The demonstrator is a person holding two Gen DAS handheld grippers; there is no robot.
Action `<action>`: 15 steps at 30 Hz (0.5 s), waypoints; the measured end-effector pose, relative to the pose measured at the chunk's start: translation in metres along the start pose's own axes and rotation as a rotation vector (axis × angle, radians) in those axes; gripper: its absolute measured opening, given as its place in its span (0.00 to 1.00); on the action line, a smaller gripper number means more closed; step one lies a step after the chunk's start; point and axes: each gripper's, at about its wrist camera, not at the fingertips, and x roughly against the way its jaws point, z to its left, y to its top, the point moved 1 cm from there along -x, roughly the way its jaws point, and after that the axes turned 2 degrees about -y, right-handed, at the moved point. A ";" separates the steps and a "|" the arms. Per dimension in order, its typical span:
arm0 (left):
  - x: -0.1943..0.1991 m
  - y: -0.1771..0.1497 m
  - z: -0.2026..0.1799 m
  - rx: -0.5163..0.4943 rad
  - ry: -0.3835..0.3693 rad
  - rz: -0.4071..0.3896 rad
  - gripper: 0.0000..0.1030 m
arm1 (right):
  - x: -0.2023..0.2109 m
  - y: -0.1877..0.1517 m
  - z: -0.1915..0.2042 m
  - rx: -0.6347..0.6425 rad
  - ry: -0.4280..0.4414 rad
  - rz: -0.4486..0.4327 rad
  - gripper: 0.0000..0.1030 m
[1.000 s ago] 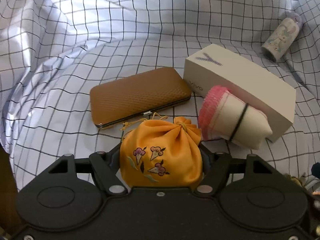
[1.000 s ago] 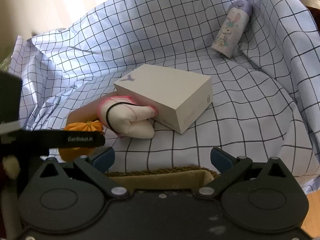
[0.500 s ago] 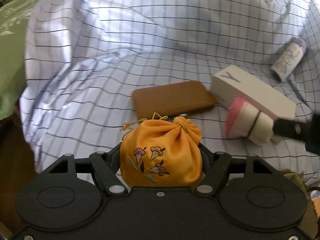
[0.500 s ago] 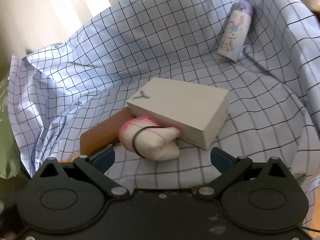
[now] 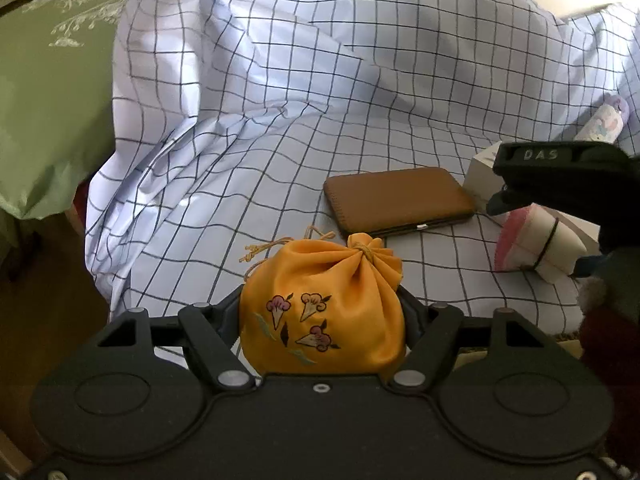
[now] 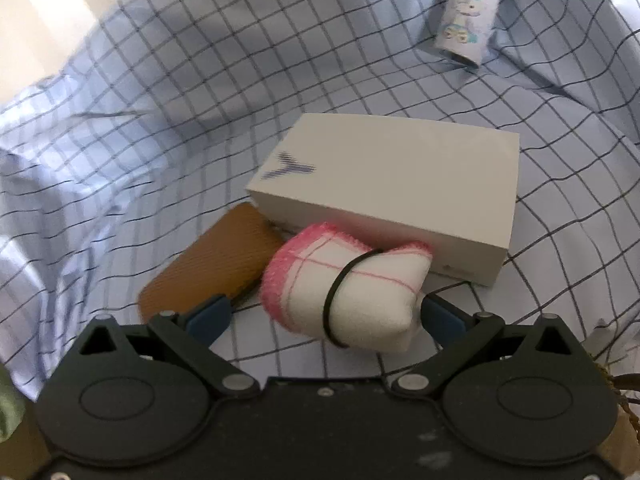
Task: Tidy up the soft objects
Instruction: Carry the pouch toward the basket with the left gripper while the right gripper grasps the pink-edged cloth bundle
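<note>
An orange drawstring pouch [image 5: 320,292] with flower embroidery is clamped in my left gripper [image 5: 322,314], held above the checked sheet [image 5: 248,168]. A rolled white towel with a pink edge and a black band [image 6: 360,292] lies against a white box [image 6: 392,184]. My right gripper [image 6: 324,314] straddles this towel, its jaws closing. A gap shows at the left blue pad [image 6: 208,316]; the right one is close to the roll. In the left wrist view the right gripper [image 5: 560,184] hangs over the towel [image 5: 536,244].
A brown textured case [image 5: 400,200] lies left of the box, partly under it in the right wrist view [image 6: 212,268]. A cartoon-printed bottle [image 6: 468,8] lies at the far right. A green cushion [image 5: 40,100] borders the sheet's left. A woven rim [image 6: 612,384] shows low right.
My left gripper has drawn back and leftward with the pouch, so the case and box look farther off. My right gripper has moved forward over the rolled towel, which now sits between its jaws.
</note>
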 end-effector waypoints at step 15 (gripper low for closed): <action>0.018 -0.002 -0.030 -0.036 -0.084 0.011 0.66 | 0.049 -0.020 -0.036 0.134 0.044 -0.047 0.75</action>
